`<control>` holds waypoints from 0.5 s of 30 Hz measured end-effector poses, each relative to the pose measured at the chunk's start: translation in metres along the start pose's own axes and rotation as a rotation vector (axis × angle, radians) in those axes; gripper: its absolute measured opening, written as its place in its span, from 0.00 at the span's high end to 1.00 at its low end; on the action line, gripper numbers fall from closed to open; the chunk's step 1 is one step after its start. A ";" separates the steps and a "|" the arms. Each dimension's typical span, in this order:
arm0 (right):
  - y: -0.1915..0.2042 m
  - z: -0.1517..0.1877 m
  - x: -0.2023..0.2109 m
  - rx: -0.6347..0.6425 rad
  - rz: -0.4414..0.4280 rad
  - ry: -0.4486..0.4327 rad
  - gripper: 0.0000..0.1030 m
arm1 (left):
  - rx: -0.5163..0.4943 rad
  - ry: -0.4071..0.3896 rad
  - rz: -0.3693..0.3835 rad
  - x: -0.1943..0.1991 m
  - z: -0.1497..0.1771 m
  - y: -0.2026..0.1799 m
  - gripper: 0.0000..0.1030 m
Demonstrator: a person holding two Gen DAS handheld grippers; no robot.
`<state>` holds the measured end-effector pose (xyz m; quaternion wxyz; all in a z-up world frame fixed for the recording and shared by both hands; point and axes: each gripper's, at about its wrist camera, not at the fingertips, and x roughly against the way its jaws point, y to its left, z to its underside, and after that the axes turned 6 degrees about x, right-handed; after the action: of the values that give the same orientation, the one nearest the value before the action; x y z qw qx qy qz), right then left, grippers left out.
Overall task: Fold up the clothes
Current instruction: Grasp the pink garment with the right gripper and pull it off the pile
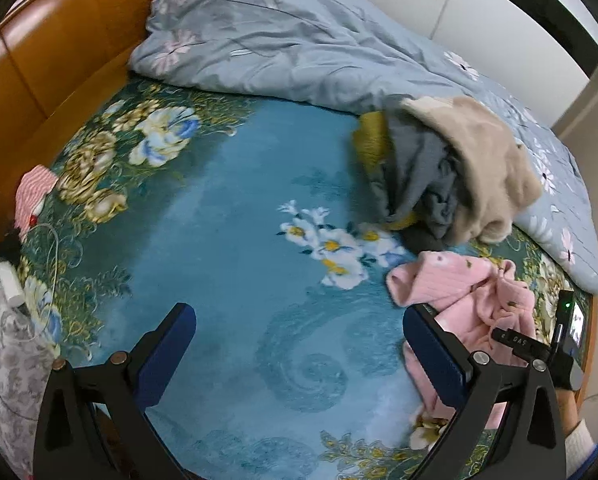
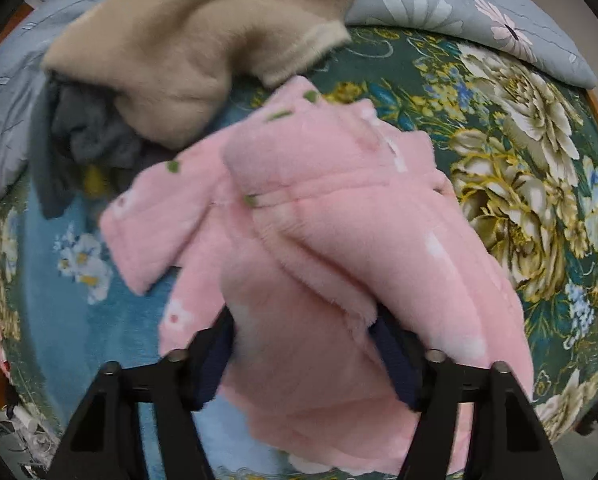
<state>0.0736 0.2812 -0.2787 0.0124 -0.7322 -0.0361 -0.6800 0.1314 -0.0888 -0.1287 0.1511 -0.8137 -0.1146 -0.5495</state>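
A pink fleece garment (image 2: pixel 319 240) with small flowers is bunched up in my right gripper (image 2: pixel 303 344), which is shut on its thick fold and holds it over the bed. The same garment (image 1: pixel 471 292) shows at the right in the left wrist view, beside the right gripper's body (image 1: pixel 555 352). My left gripper (image 1: pixel 299 344) is open and empty above the blue floral bedspread (image 1: pixel 239 220). A pile of clothes lies behind: a beige fuzzy sweater (image 1: pixel 479 160) over a grey garment (image 1: pixel 419 176) and a mustard one (image 1: pixel 371 140).
A rumpled grey-blue floral duvet (image 1: pixel 279 28) fills the back of the bed. A wooden headboard (image 1: pixel 51 52) stands at the left. A pink-striped cloth (image 1: pixel 35 192) and a white charger with cable (image 1: pixel 11 280) lie at the left edge.
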 end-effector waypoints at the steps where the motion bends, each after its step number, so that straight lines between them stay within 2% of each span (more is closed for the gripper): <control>1: -0.004 0.001 -0.001 -0.004 0.014 0.008 0.58 | 0.006 -0.001 -0.006 0.000 0.002 0.003 0.00; 2: -0.011 0.003 0.000 -0.019 0.030 0.018 0.74 | 0.011 0.007 -0.003 -0.002 0.005 0.005 0.00; 3: -0.017 0.005 0.002 -0.035 0.031 0.022 0.80 | 0.015 0.016 0.002 -0.004 0.008 0.006 0.00; 6: -0.045 0.012 0.024 -0.081 0.011 -0.003 0.84 | 0.008 0.049 0.021 -0.010 0.014 0.000 0.00; 9: -0.075 0.029 0.060 -0.110 0.003 -0.090 0.85 | -0.032 0.095 0.038 -0.020 0.020 -0.016 0.00; 12: -0.113 0.044 0.094 -0.212 -0.006 -0.175 0.91 | -0.070 0.142 0.066 -0.029 0.027 -0.032 0.00; 14: -0.153 0.071 0.114 -0.360 0.010 -0.233 0.92 | -0.104 0.172 0.079 -0.036 0.035 -0.046 0.00; 15: -0.170 0.082 0.116 -0.419 0.020 -0.232 0.92 | -0.122 0.187 0.085 -0.039 0.039 -0.053 0.00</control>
<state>0.1522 0.4600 -0.1749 -0.1374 -0.7924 0.1118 -0.5837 0.1320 -0.0255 -0.1726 0.1343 -0.7708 -0.0318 -0.6219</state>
